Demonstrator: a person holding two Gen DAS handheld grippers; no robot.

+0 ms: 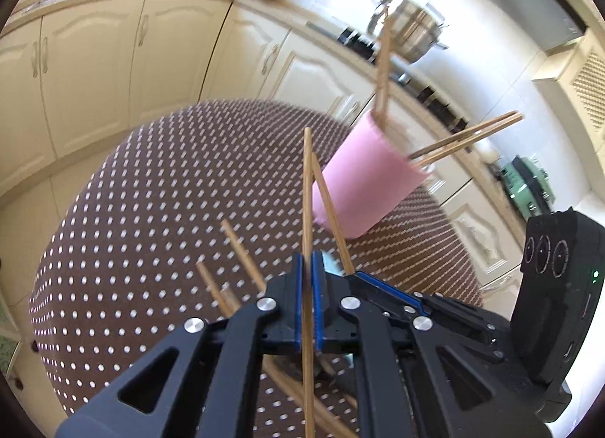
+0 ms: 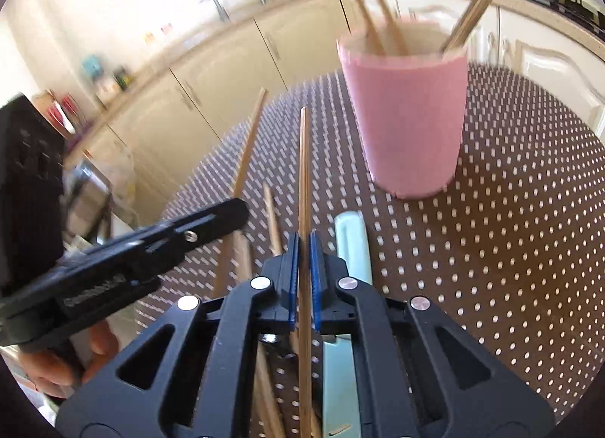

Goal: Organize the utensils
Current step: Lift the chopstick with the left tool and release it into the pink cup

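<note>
Cream kitchen cabinets ringed a round table (image 1: pixel 132 211) under a brown, white-dotted cloth. From the left wrist view, the left gripper (image 1: pixel 309 260) at lower centre was pinched shut on one wooden chopstick (image 1: pixel 307 188), which stood up the middle of the frame, presumably raised that way so it could go end-first into the pink cup (image 1: pixel 363 181) at centre right. That cup already held several chopsticks fanning outward. Loose chopsticks (image 1: pixel 242 249) lay on the cloth at lower left.

From the right wrist view, the right gripper (image 2: pixel 304 249) at lower centre was likewise clamped on a single chopstick (image 2: pixel 303 173) pointing up the frame (the cup (image 2: pixel 408 116) stood upright at upper right). A pale blue flat object (image 2: pixel 351 241) lay just beside the jaws.
</note>
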